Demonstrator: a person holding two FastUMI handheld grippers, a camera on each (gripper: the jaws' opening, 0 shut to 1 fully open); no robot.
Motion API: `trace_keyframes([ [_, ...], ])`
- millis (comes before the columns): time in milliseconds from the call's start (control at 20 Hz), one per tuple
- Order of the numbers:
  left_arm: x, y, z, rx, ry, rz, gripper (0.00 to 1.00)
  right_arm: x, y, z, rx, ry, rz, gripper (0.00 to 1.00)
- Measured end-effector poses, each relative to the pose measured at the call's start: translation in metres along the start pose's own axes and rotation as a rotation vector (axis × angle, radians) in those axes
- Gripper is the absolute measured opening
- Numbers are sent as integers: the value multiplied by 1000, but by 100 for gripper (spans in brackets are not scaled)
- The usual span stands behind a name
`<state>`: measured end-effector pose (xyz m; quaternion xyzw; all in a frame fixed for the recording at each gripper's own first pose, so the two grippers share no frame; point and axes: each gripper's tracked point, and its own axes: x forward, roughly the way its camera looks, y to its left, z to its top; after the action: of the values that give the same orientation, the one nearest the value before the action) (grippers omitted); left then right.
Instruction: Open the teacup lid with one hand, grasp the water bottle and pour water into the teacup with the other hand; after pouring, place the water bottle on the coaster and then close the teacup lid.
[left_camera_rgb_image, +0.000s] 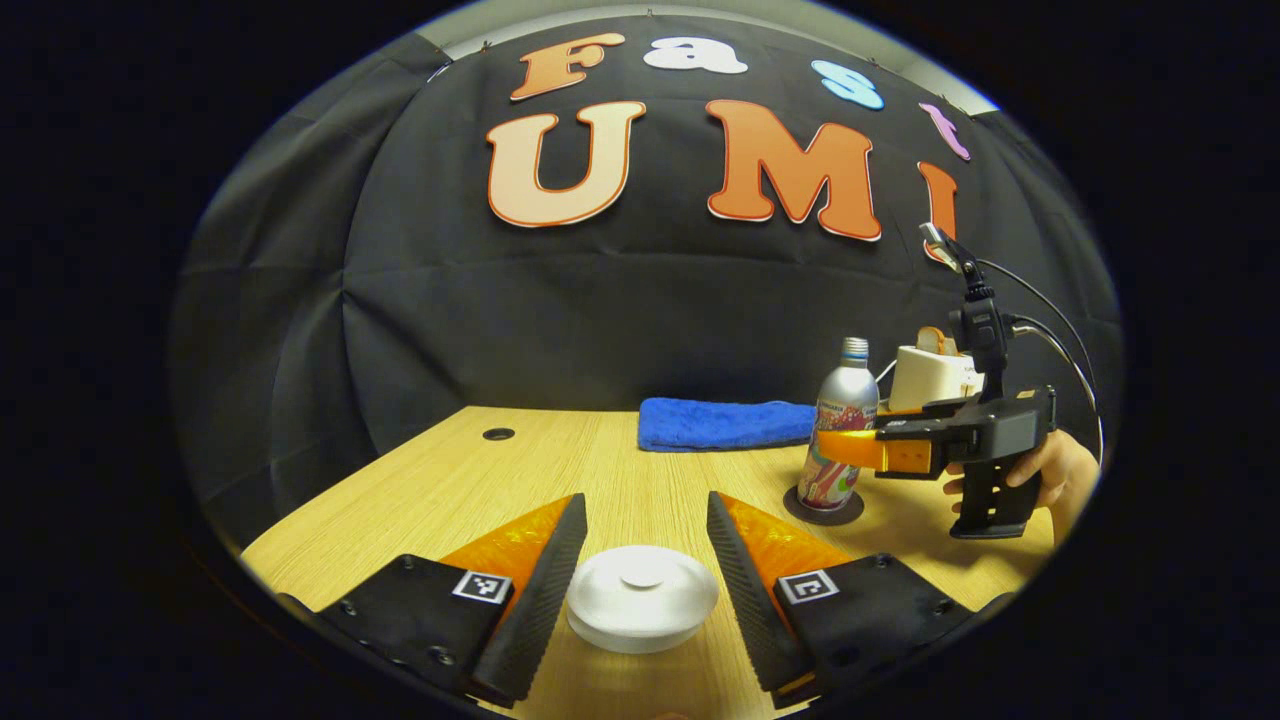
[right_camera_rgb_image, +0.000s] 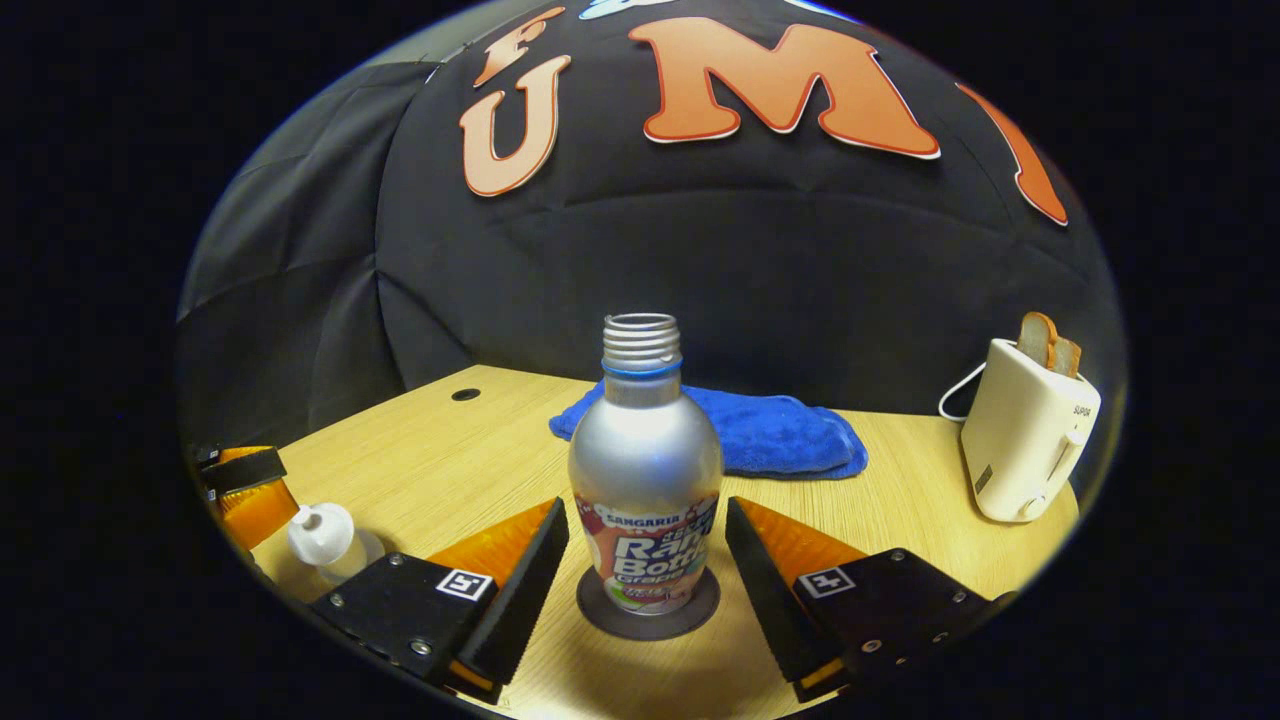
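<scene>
White teacup lid (left_camera_rgb_image: 641, 597) sits between our left gripper (left_camera_rgb_image: 640, 560) jaws, which stand apart, near the desk's (left_camera_rgb_image: 560, 470) front edge. Our right gripper (right_camera_rgb_image: 648, 560) jaws, also apart, flank the upright aluminium bottle (right_camera_rgb_image: 646, 480) on its coaster (right_camera_rgb_image: 648, 612); its label is only partly legible.

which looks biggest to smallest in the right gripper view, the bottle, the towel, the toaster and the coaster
1. bottle, nearest the camera, so its lead is partly nearness
2. blue towel
3. toaster
4. coaster, mostly covered by the bottle

Towel and toaster look close in size.
</scene>
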<state>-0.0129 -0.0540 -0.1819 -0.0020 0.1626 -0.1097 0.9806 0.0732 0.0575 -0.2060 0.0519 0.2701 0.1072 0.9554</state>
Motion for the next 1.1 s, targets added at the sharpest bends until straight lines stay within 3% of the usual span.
trace_keyframes([
  [300,2,-11,27,3,-51,27,97,-49,-6,25,-30,-73,-17,98],
  [750,0,-55,74,-2,-139,-7,96,-143,-37,71,-80,-264,-139,97],
  [1100,-6,-85,103,-21,-203,-40,99,-192,-78,68,-46,-316,-255,97],
])
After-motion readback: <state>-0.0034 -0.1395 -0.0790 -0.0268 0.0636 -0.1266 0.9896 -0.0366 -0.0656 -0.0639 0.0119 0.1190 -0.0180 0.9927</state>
